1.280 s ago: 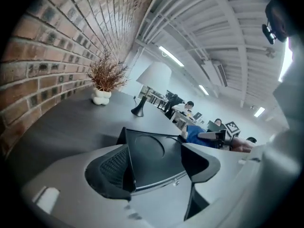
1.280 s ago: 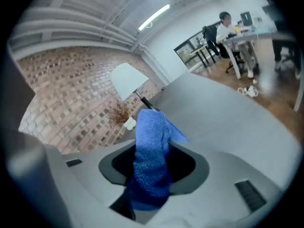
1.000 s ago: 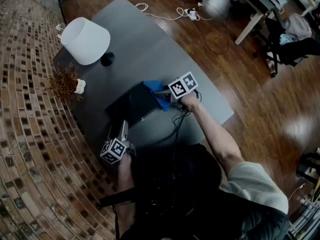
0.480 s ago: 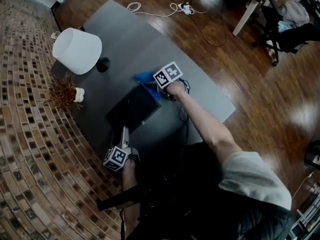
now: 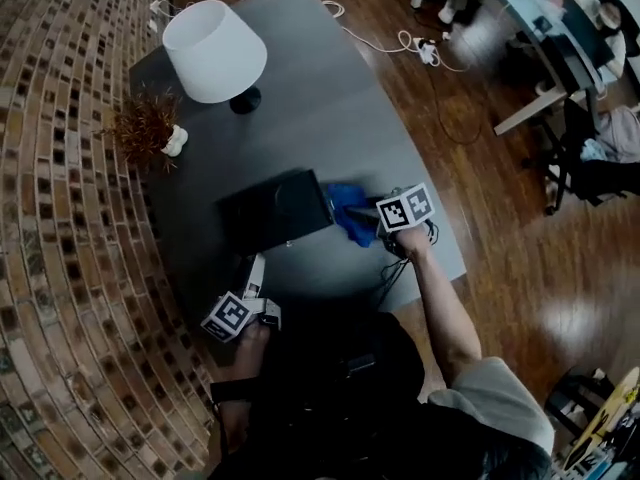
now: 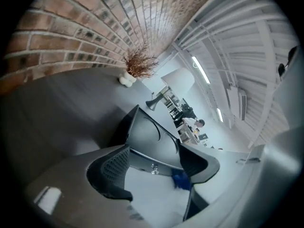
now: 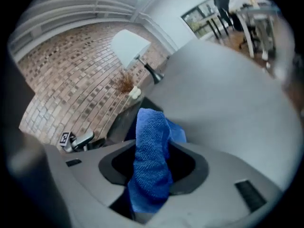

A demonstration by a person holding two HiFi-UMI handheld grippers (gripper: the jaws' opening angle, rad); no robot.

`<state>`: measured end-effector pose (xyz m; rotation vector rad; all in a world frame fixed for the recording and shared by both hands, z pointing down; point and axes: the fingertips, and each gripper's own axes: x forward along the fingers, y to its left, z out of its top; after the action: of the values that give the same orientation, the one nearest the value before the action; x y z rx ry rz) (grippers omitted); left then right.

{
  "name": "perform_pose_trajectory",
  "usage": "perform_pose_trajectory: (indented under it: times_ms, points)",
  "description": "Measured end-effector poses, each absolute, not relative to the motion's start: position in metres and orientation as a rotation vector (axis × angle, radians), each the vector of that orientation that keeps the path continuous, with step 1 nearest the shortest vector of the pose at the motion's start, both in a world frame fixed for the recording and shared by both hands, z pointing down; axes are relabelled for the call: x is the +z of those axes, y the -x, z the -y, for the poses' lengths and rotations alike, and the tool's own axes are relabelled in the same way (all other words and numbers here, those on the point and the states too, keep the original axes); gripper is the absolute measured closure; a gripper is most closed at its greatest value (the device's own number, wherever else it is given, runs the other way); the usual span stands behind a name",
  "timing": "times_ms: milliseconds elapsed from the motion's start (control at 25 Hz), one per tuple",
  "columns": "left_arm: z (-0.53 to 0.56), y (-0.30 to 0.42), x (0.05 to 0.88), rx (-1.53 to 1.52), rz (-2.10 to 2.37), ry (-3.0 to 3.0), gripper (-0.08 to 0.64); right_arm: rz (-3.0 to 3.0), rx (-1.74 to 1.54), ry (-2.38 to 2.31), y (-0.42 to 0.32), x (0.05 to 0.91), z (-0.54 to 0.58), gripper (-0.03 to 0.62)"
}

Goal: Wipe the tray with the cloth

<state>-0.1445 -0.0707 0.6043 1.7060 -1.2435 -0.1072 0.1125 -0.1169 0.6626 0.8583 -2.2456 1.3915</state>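
Nearest the camera, at 7 o'clock in the head view, the left gripper (image 5: 255,265) points toward 12 o'clock at the near long side of the tray (image 5: 270,213). Seen in the left gripper view, the left gripper (image 6: 154,148) has its jaws wide apart; they have just been closing a little and clamp nothing. The tray's (image 6: 147,137) dark near wall fills the gap beyond their tips, and whether the tips touch it cannot be told.

Farther out, the black tray lies on the grey table (image 5: 330,108), its long axis running from 9 to 3 o'clock. At its 3 o'clock end sits the blue cloth (image 5: 345,213), bunched and touching that end, mostly over the table top. The right gripper (image 5: 362,211) comes in from 4 o'clock on an outstretched bare arm. The right gripper view shows the right gripper (image 7: 152,167) with its jaws pinched on the cloth (image 7: 149,146), a thick fold standing up between them and hanging down below.

Beyond the tray, at its 10 o'clock, a dried plant (image 5: 145,126) stands in a small white pot, near the brick wall. Just past it, at 11 o'clock, is a lamp (image 5: 213,50) with a white shade. Farthest off, at 1 o'clock, a white cable (image 5: 400,43) trails over the wooden floor.
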Motion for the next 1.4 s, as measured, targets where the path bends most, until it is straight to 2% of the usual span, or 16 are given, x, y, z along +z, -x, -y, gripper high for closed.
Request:
perform_pose_trajectory:
  times_ms: [120,320,400,560,760,1040,1160,1280,1400]
  points:
    - [0.073,0.146,0.617,-0.185,1.236,-1.601,0.244,2.391,1.082,-0.971,-0.098,0.622,0.212,0.413]
    - [0.078,0.147,0.627,-0.233,1.249,-1.549,0.256,2.320,0.798,-0.606,-0.018,0.634,0.267,0.413]
    - [0.080,0.151,0.625,-0.235,1.255,-1.558,0.281,2.271,0.865,-0.463,-0.012,0.643,0.259,0.413]
    - [0.100,0.178,0.626,-0.286,1.296,-1.569,0.279,2.238,1.073,-0.235,-0.014,0.643,0.216,0.417]
    - [0.150,0.201,0.629,-0.324,1.231,-1.616,0.279,2.316,1.237,-0.276,-0.015,0.643,0.137,0.417]
    - [0.212,0.147,0.624,-0.105,1.071,-1.862,0.268,2.398,1.449,-0.441,0.016,0.655,0.029,0.416]
    - [0.196,0.139,0.612,0.004,1.033,-1.963,0.268,2.419,1.473,-0.684,-0.011,0.654,0.057,0.416]
    - [0.150,0.145,0.586,0.052,1.026,-2.048,0.270,2.484,1.476,-0.988,-0.038,0.634,0.136,0.416]
    - [0.083,0.129,0.579,0.179,0.973,-2.102,0.305,2.481,1.421,-1.088,-0.033,0.630,0.205,0.416]
